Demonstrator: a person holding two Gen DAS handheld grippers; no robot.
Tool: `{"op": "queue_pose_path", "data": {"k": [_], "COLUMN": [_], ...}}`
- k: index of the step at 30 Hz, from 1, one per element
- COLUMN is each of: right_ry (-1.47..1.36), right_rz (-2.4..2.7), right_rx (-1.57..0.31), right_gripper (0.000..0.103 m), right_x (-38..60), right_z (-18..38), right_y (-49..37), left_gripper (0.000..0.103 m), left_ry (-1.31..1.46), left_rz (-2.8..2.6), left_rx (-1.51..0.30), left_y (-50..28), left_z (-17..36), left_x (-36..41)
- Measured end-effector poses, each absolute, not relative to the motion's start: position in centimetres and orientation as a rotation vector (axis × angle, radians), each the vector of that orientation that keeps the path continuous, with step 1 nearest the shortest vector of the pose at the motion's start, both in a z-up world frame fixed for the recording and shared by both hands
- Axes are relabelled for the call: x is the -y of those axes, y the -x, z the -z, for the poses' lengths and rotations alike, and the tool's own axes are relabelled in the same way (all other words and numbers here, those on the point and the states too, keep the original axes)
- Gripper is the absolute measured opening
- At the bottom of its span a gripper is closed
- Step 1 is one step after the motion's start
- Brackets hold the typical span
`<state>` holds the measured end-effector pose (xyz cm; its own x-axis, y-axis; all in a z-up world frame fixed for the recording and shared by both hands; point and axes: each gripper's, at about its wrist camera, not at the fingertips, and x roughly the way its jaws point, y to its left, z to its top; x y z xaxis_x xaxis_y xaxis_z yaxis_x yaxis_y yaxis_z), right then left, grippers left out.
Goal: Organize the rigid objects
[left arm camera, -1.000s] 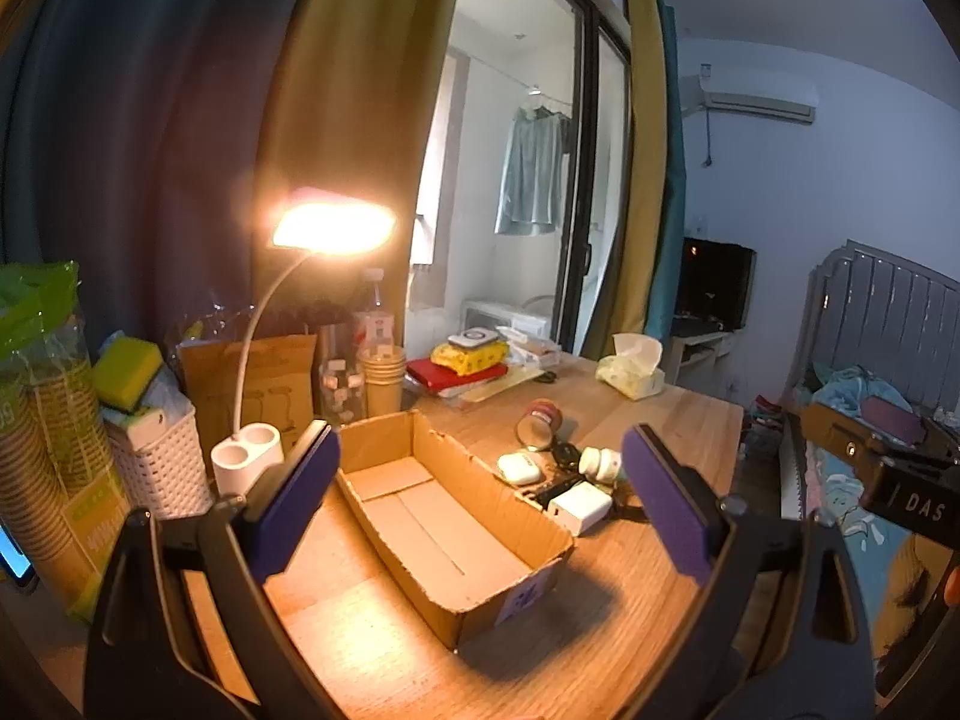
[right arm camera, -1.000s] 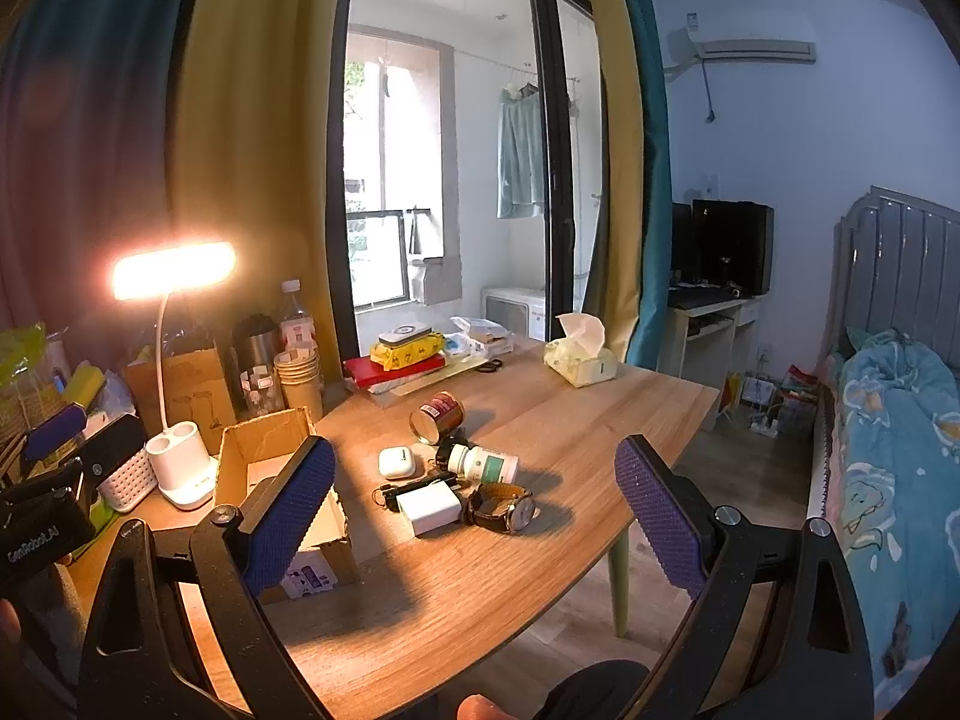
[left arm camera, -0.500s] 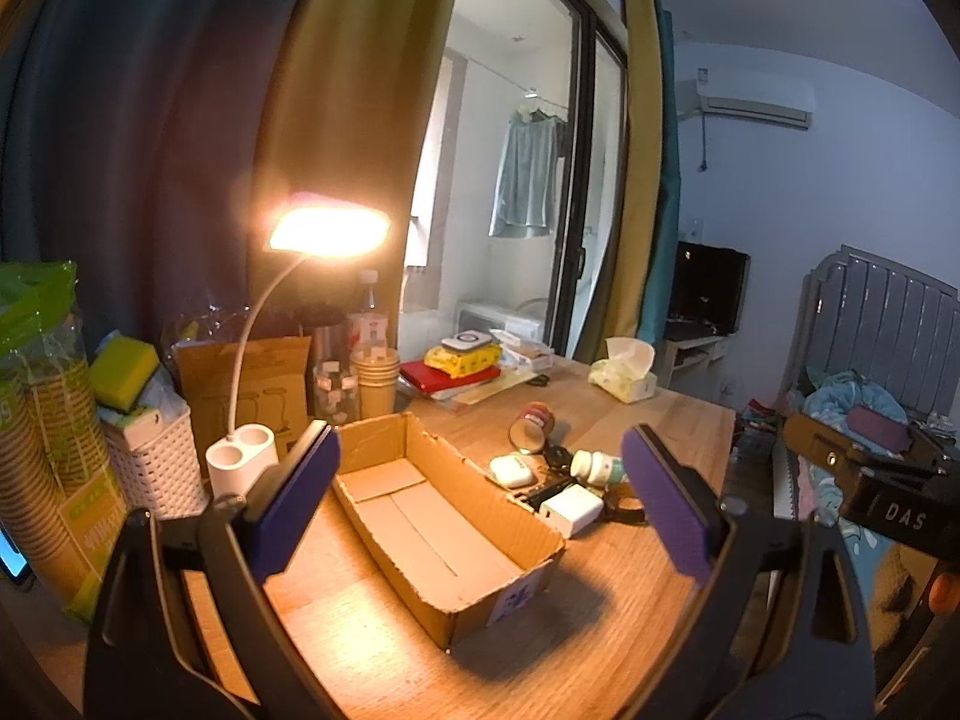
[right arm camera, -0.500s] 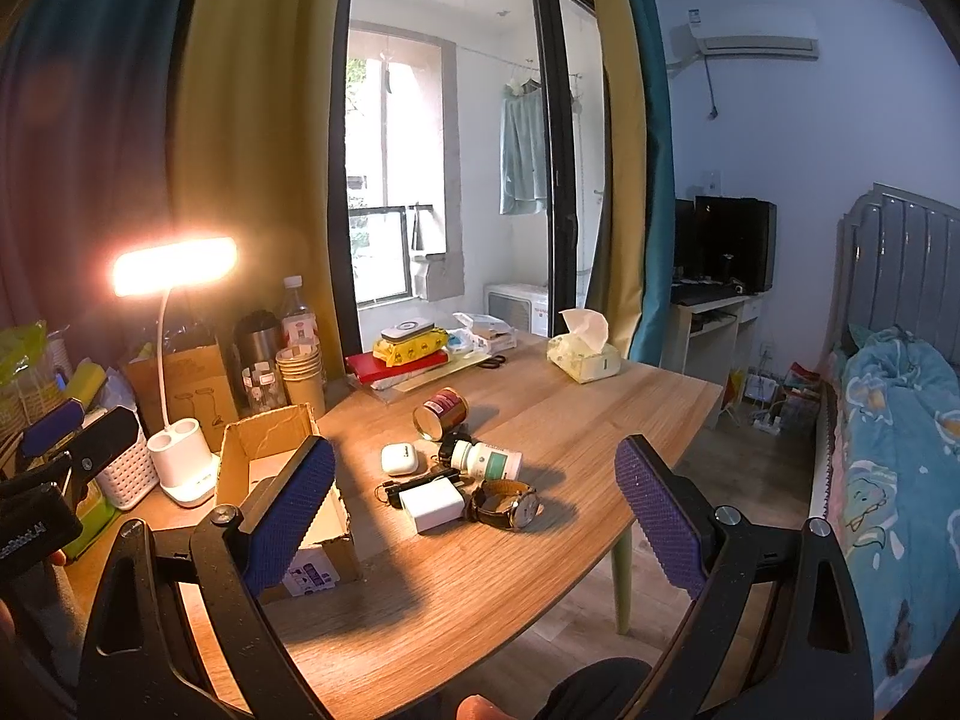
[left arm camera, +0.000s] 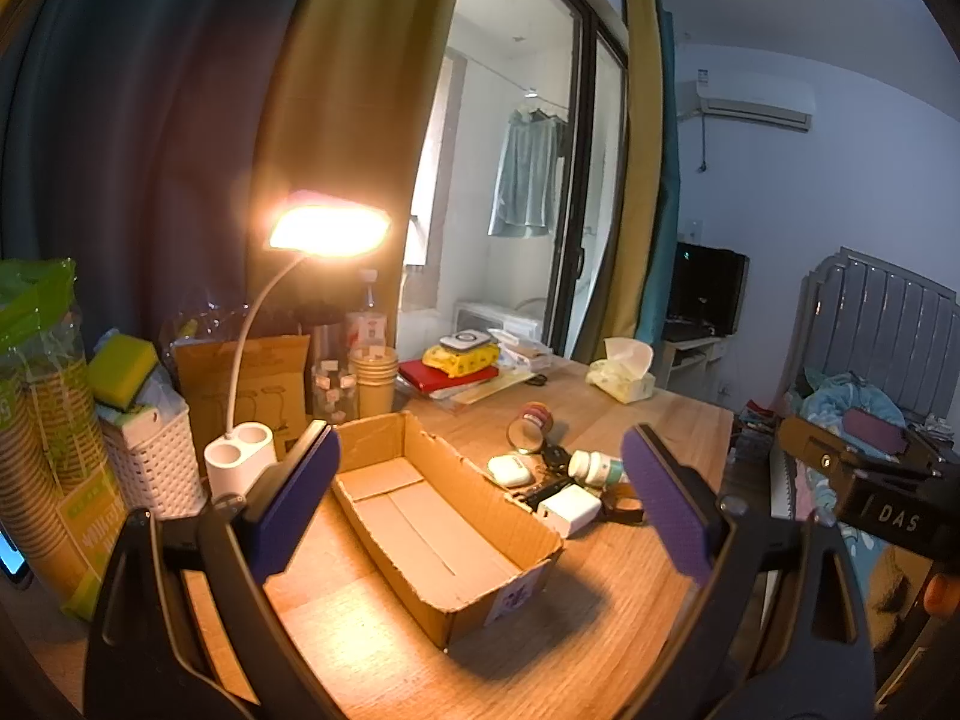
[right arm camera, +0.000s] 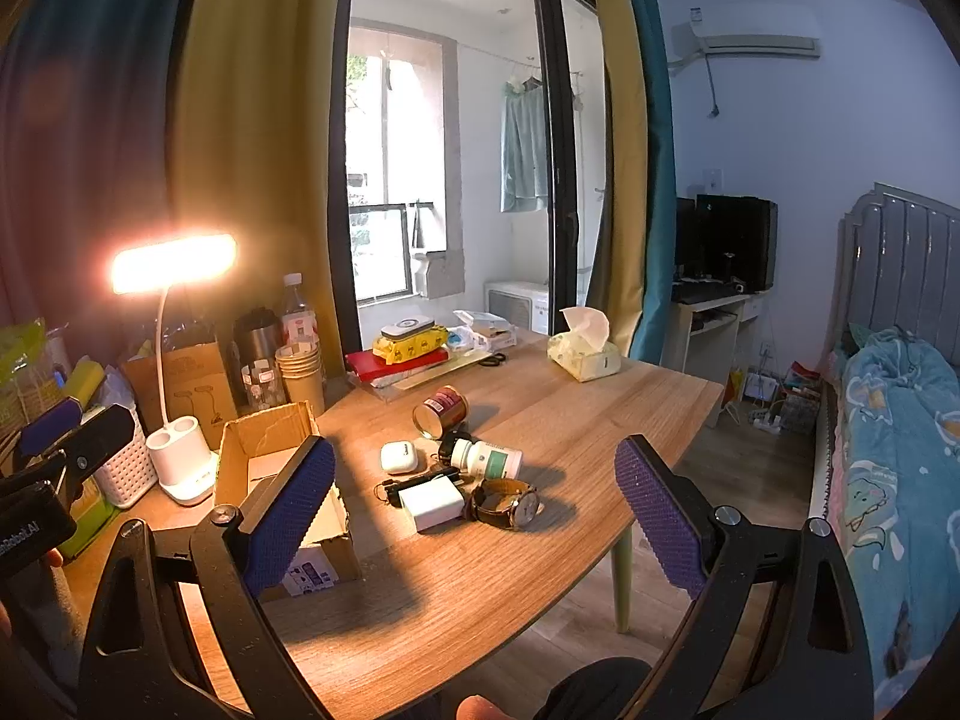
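Loosely clustered on the wooden table [right arm camera: 558,414], the rigid objects lie ahead of and between the right gripper's [right arm camera: 474,516] fingers: a white charger block [right arm camera: 433,504] with a black cable, a brown-strapped wristwatch [right arm camera: 507,501] on its side touching it, a white pill bottle [right arm camera: 487,459] with a green label lying flat, a white earbud case [right arm camera: 398,457], and a tipped red tin [right arm camera: 441,411] with its open mouth facing the camera. Both purple-padded fingers [right arm camera: 288,507] of this gripper stand wide apart and hold nothing, above the table.

Behind its left finger sits the open cardboard box [right arm camera: 264,444], brown, shallow, with torn flap edges and nothing inside.

From the left wrist view, that box [left arm camera: 444,516] fills the gap between the left gripper's [left arm camera: 480,504] fingers, which are likewise spread wide and hold nothing; the small items lie toward its right finger [left arm camera: 666,510].

Beyond the left finger stands a lit desk lamp [left arm camera: 327,231] on a white base.
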<state>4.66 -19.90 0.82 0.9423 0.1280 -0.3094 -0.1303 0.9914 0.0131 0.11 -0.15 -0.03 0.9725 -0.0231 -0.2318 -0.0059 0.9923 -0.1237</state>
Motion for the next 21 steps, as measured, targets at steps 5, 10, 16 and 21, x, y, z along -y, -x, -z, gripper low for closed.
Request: {"op": "queue_pose_path", "data": {"k": [5,10,16,21], "right_ry": [0.006,0.010,0.010,0.010], "right_rz": [-0.132,-0.137,-0.138,-0.140], "right_rx": [-0.317,-0.321,-0.326,-0.328], "right_gripper": [0.096,0.096,0.096,0.096], "right_x": [20.0,19.9,19.9,19.9], "right_z": [-0.8,-0.2,0.1,0.1], "right_y": [-4.6,-4.6,-4.5,-4.7], "left_gripper": [0.096,0.096,0.096,0.096], "left_ry": [0.132,0.129,0.134,0.134], "left_rz": [0.006,0.011,0.007,0.008], "left_rx": [-0.237,-0.233,-0.236,-0.236], "left_y": [-0.1,-0.1,0.0,-0.1], "left_z": [0.1,0.1,0.2,0.1], "left_x": [0.1,0.0,0.1,0.0]}}
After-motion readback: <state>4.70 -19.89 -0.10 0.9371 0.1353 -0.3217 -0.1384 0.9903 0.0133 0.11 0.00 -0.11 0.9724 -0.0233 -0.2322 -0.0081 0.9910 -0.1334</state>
